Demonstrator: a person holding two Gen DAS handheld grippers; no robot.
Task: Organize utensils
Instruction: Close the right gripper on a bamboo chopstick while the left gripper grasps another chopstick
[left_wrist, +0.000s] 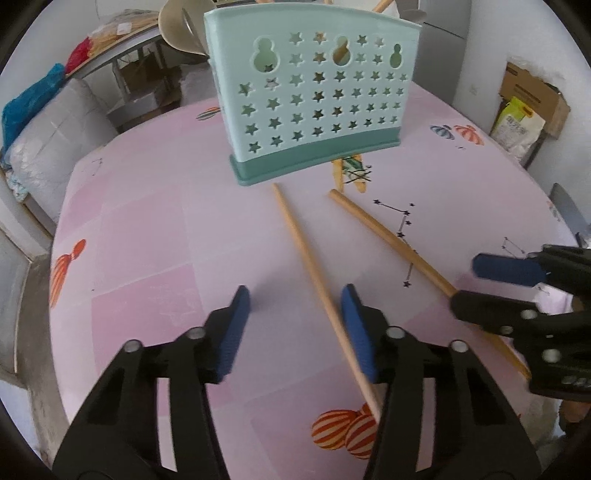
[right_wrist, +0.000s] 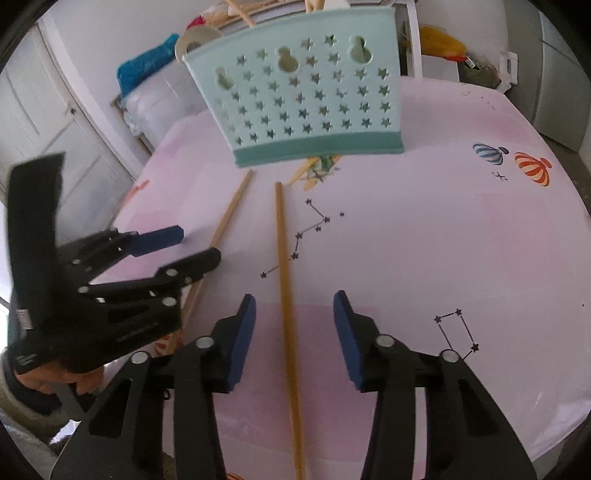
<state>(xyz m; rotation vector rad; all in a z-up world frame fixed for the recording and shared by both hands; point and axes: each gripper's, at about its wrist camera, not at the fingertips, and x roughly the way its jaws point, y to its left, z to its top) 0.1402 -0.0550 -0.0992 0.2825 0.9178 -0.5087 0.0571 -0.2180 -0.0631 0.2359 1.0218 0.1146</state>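
A pale teal utensil holder (left_wrist: 314, 96) (right_wrist: 306, 96) with star-shaped holes stands at the far side of the pink table, with wooden sticks poking out of its top. Two wooden chopsticks lie in front of it. The left chopstick (left_wrist: 306, 254) (right_wrist: 225, 221) runs between the jaws of my left gripper (left_wrist: 294, 291) (right_wrist: 199, 243), close beside its right pad (left_wrist: 356, 332). The right chopstick (right_wrist: 284, 280) (left_wrist: 391, 236) lies between the jaws of my right gripper (right_wrist: 294, 297) (left_wrist: 466, 282), clear of both pads. Both grippers stand part open just above the cloth.
The round table wears a pink cloth (left_wrist: 155, 258) printed with balloons and star patterns. A grey blade-like thing (left_wrist: 565, 214) lies at the right edge. Off the table are a cardboard box (left_wrist: 532, 96), white bundles (left_wrist: 55, 147), a white door (right_wrist: 48, 122). A hand (right_wrist: 55, 376) holds the left gripper.
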